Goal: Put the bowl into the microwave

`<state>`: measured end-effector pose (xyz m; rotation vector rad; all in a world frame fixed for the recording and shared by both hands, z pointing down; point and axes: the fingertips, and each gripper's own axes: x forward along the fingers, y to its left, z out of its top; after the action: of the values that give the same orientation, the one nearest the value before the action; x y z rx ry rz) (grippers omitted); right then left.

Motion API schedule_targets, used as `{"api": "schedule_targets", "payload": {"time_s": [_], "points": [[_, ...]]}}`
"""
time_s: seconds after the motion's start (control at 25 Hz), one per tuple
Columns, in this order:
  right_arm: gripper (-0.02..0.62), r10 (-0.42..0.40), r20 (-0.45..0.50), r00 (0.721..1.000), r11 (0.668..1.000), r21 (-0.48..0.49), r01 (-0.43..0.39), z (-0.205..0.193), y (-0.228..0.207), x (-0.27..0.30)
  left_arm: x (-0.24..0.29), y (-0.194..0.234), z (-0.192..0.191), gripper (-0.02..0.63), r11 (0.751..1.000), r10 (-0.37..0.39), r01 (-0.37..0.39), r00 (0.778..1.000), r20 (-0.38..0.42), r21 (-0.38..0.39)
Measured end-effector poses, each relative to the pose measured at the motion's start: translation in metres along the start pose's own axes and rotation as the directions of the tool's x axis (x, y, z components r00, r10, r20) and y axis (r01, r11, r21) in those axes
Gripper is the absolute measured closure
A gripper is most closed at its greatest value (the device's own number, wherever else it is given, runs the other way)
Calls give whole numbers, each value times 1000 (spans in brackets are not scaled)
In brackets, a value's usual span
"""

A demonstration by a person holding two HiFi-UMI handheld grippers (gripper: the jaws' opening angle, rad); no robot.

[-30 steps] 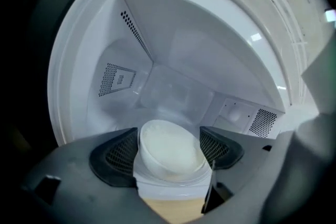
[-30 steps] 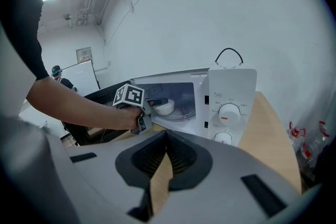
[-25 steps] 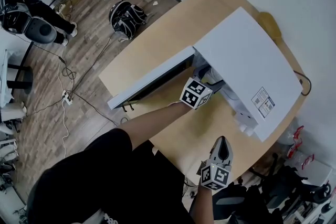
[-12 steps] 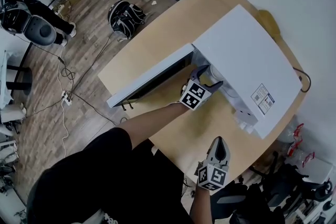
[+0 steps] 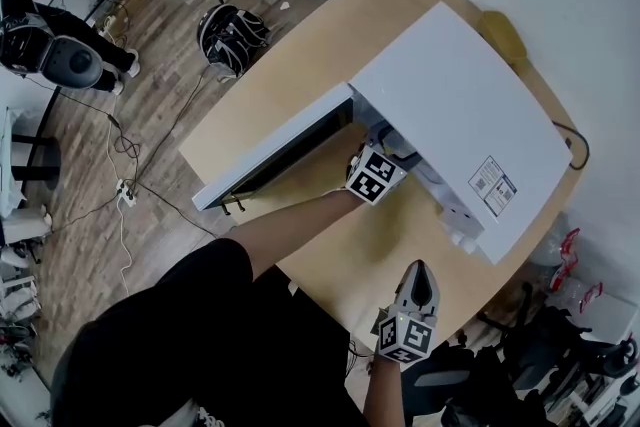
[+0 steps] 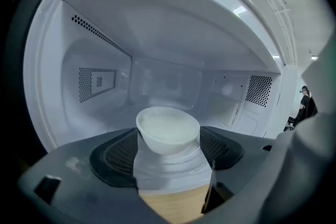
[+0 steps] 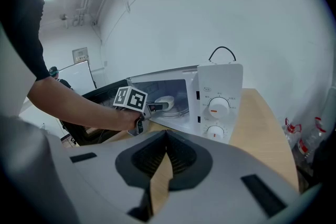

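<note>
Left gripper view looks straight into the open microwave (image 6: 105, 81). The left claw (image 6: 168, 140) pinches the white bowl (image 6: 167, 124) by its sides, a pad against each flank. The bowl is upright and well inside the cavity, low over the glass turntable (image 6: 168, 173). I cannot tell whether its base touches the glass. Holding it level from the sides probably keeps anything inside from spilling, and leaves the base free to meet the glass.

Head view shows the door (image 5: 275, 150) swung wide to the person's left, so the left arm reaches in unobstructed. The right claw (image 7: 167, 136) is pressed together on nothing and hangs over the surface (image 5: 390, 245), near the person and well apart from the cavity. I judge it is parked clear of the work. The bowl seems almost placed, with only the release left.
</note>
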<state>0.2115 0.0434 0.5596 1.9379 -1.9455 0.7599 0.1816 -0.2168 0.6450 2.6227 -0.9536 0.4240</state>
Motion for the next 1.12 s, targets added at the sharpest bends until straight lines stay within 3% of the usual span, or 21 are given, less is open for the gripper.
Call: {"api": "schedule_targets", "payload": {"time_s": [0.32,0.6,0.88,1.12], "points": [[535,-11,0,1000,1000,3,11,3,-9,3,19,-8,7,261,999,-25,25,1000,9,19],[535,-28,28,999,1000,3,28,10,-10,-1,-2,-9,6,261,999,-33,33,999,10,37],[535,-42,82,996,999,0,42,20,15,-24,-66,-3,12,261,999,-35,35,999,23,8],[535,-129,138,982,992,27,127,12,47,-80,-173,-25,11,262,995,-83,87,994,65,-50]]}}
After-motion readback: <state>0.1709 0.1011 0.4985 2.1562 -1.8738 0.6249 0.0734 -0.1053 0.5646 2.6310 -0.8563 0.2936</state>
